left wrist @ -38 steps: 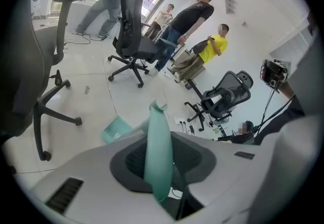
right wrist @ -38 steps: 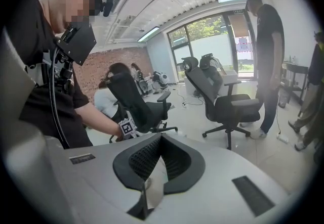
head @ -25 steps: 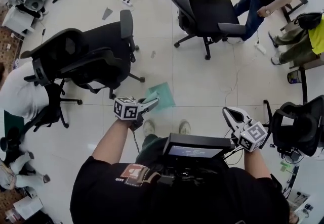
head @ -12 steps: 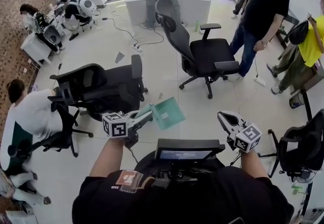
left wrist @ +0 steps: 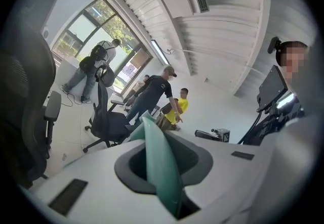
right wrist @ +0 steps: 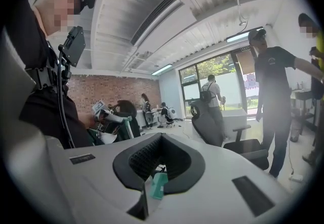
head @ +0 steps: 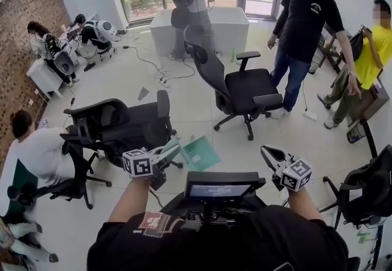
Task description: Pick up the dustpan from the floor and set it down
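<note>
The teal dustpan hangs in the air over the white floor, in front of my chest rig. My left gripper is shut on its near edge. In the left gripper view the dustpan's thin edge stands upright between the jaws of the left gripper. My right gripper is raised at the right, apart from the dustpan. In the right gripper view the right gripper has its jaws together. A small teal bit shows in their hollow; I cannot tell what it is.
A black office chair stands close at the front left, another chair ahead, a third chair at the right. People stand at the right and by a white table. A seated person is at the left. Cables lie on the floor.
Both grippers have risen, and the dustpan has come up off the floor in the left one. The head view has tilted up, so more of the room shows.
</note>
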A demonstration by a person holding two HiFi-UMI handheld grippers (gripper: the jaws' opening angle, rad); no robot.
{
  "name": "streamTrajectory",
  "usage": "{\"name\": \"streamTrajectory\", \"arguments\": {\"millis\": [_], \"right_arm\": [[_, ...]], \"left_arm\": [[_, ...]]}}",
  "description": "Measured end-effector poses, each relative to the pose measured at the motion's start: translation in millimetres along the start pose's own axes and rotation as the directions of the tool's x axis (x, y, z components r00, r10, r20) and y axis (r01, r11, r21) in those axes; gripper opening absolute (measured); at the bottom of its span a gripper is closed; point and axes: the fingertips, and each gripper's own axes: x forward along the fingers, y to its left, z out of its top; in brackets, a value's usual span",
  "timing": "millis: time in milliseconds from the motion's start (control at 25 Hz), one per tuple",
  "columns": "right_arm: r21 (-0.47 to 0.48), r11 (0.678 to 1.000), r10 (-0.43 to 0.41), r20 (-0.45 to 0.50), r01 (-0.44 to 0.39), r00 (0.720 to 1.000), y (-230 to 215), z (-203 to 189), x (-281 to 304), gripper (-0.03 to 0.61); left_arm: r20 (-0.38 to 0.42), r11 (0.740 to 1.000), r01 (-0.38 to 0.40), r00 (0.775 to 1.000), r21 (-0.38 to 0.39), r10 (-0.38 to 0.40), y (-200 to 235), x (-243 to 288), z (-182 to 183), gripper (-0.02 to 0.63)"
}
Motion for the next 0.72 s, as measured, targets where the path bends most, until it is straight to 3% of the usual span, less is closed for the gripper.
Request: {"name": "streamTrajectory", "arguments": {"millis": [320,720], "right_arm": [[0.005,1.0,-0.01,-0.001,0.01,1.0,0,3,-6,0.009],[-0.002,1.0,-0.009,0.004,0.009,1.0,1,7,-2,0.009]], "left_arm": [[-0.04,0.999,0.053,0.998,0.003,-0.053,-13,1,-13,0.057],[-0.058,0.998,0.039,0.998,0.053,-0.036,-14,2,-11,0.061]]}}
